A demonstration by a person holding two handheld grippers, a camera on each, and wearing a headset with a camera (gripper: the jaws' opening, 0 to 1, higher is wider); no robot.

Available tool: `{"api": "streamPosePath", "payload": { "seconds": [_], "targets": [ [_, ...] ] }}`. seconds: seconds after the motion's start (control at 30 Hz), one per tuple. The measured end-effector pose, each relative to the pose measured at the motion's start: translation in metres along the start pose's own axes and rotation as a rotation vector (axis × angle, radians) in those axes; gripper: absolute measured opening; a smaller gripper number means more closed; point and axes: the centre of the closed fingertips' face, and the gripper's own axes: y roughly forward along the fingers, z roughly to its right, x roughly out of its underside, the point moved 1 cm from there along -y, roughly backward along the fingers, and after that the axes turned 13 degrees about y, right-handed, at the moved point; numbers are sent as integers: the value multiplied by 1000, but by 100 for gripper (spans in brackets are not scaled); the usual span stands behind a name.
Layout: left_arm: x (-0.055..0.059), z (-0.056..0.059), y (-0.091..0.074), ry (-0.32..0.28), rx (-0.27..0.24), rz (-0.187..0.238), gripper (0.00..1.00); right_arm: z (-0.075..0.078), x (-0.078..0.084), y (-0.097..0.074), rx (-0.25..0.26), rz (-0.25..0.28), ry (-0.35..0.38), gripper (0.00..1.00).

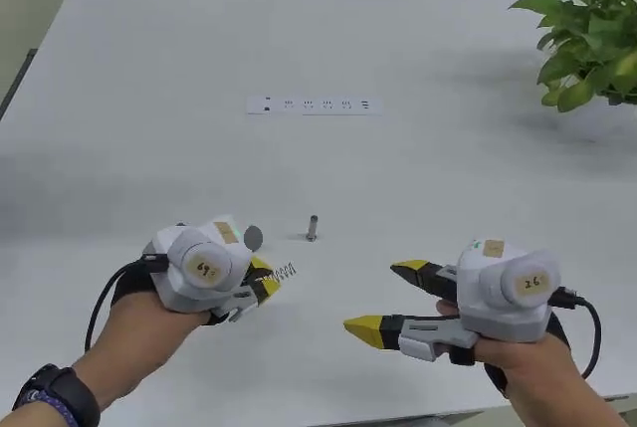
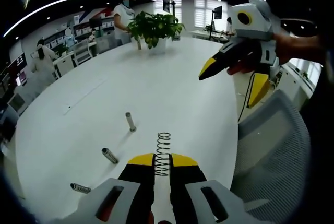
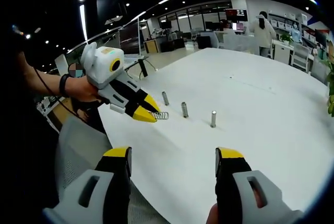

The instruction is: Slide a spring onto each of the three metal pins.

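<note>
A bare metal pin (image 1: 313, 229) stands upright on the white table (image 1: 299, 39), just ahead of my hands. My left gripper (image 1: 267, 283) is shut on a small coil spring (image 1: 286, 271), which sticks out past the yellow tips toward that pin. In the left gripper view the spring (image 2: 163, 153) sits between the jaws of my left gripper (image 2: 163, 158), with the bare pin (image 2: 130, 121) beyond and two pins wearing springs (image 2: 109, 155) (image 2: 80, 187) to the left. My right gripper (image 1: 386, 296) hovers open and holds nothing. Its own view shows the bare pin (image 3: 213, 118) and two sprung pins (image 3: 184, 109) (image 3: 165, 98).
A white power strip (image 1: 309, 106) lies flat mid-table. A leafy plant (image 1: 587, 29) stands at the far right corner. The table's near edge runs just under my hands, with a grey mesh chair (image 2: 271, 151) below. People stand far off in the room.
</note>
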Motion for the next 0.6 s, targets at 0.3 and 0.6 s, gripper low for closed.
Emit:
{"api": "streamPosePath", "payload": {
  "seconds": [0.3,0.6],
  "targets": [
    [-12,6,-9,37,-2,23,2,-4,-6,6,-19,-11,-25,64],
    [-21,11,-14,72,4,37,2,-9,-10,12,-58,-27,-51,59]
  ]
}}
